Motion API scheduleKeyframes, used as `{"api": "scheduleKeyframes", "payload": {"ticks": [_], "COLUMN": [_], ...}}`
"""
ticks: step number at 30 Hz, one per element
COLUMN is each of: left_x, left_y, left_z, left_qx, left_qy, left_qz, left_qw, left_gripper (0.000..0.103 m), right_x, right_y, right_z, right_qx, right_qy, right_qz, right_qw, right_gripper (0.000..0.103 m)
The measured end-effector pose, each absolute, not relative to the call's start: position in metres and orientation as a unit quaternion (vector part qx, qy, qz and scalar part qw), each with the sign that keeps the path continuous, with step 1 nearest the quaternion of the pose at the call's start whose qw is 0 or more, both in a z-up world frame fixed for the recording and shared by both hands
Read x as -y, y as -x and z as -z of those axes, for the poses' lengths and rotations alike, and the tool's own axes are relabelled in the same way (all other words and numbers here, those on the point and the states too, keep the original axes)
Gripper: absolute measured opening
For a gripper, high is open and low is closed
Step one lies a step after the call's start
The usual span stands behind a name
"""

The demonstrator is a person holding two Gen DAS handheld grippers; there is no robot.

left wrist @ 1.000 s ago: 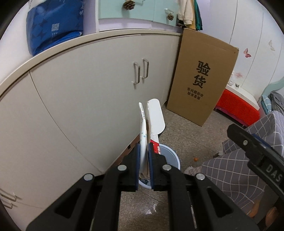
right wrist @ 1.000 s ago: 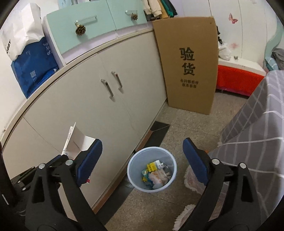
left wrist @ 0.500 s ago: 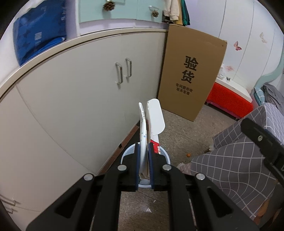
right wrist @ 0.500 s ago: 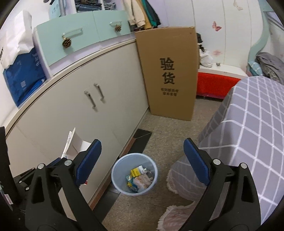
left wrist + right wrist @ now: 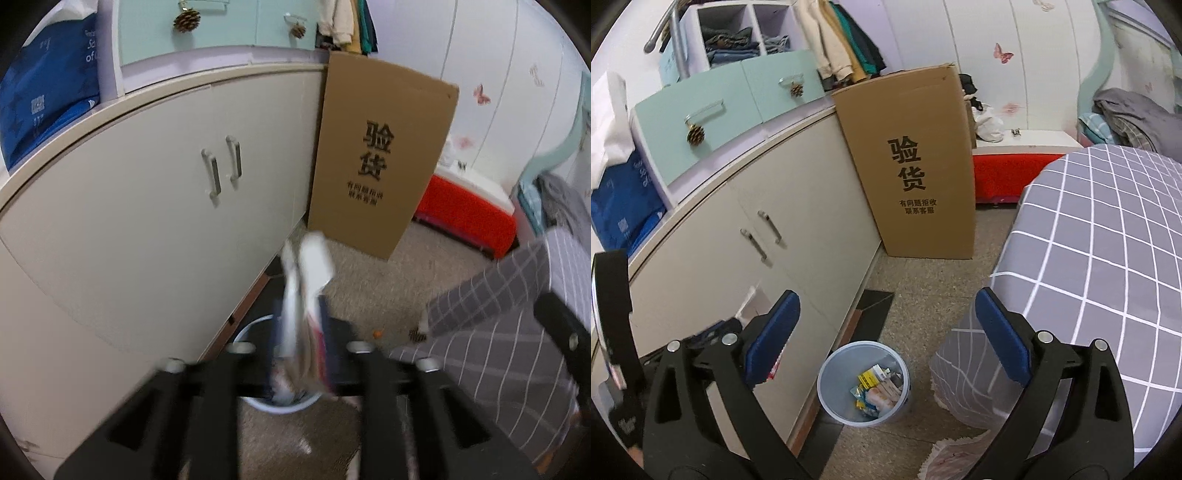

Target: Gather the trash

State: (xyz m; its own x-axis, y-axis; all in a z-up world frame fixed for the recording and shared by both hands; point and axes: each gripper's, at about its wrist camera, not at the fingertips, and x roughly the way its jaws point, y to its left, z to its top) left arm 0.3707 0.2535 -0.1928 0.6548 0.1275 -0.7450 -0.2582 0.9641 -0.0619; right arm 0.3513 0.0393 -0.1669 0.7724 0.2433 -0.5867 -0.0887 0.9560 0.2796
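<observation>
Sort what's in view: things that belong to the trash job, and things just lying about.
Job:
- flattened paper carton, between the just-opened jaws of the left gripper
- trash bin
- right gripper, open and empty

Lying about:
- cardboard box
- checked bedspread
- blue bag

My left wrist camera looked steeply down, close over the bin (image 5: pixel 255 334), my right looked from higher and farther back, both sharing bin (image 5: pixel 863 384), cabinet (image 5: pixel 147 229) and cardboard box (image 5: pixel 916 166).
</observation>
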Motion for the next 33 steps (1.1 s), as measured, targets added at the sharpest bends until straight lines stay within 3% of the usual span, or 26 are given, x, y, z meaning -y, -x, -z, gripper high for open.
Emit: {"api": "scheduleKeyframes", "payload": {"ticks": [1, 2, 13, 33], "left_x": [-0.255, -0.257, -0.240, -0.121], "left_y": [-0.373, -0.373, -0.332, -0.185], "left_z": [0.193, 0.193, 0.169, 0.045], "left_qx": [-0.398, -0.395, -0.391, -0.289], "left_qy": [0.078, 0.073, 0.082, 0.039], "left_qz": [-0.117, -0.131, -0.127, -0.060], "left_qw": [0.906, 0.906, 0.908, 0.955], "left_gripper": [0.066, 0.070, 0.075, 0.089], "right_x": [-0.038, -0.036, -0.020, 0.086], "right_y": [-0.351, -0.351, -0.326, -0.175], "right_z": [0.166, 0.166, 0.141, 0.052], "right_qx": [-0.325, -0.325, -0.318, -0.252], "right_qy": [-0.123, -0.126, -0.131, -0.107], "right_qz": [-0.088, -0.088, -0.086, -0.074], "right_qw": [0.933, 0.933, 0.935, 0.959], "right_gripper": [0.094, 0.094, 0.094, 0.096]}}
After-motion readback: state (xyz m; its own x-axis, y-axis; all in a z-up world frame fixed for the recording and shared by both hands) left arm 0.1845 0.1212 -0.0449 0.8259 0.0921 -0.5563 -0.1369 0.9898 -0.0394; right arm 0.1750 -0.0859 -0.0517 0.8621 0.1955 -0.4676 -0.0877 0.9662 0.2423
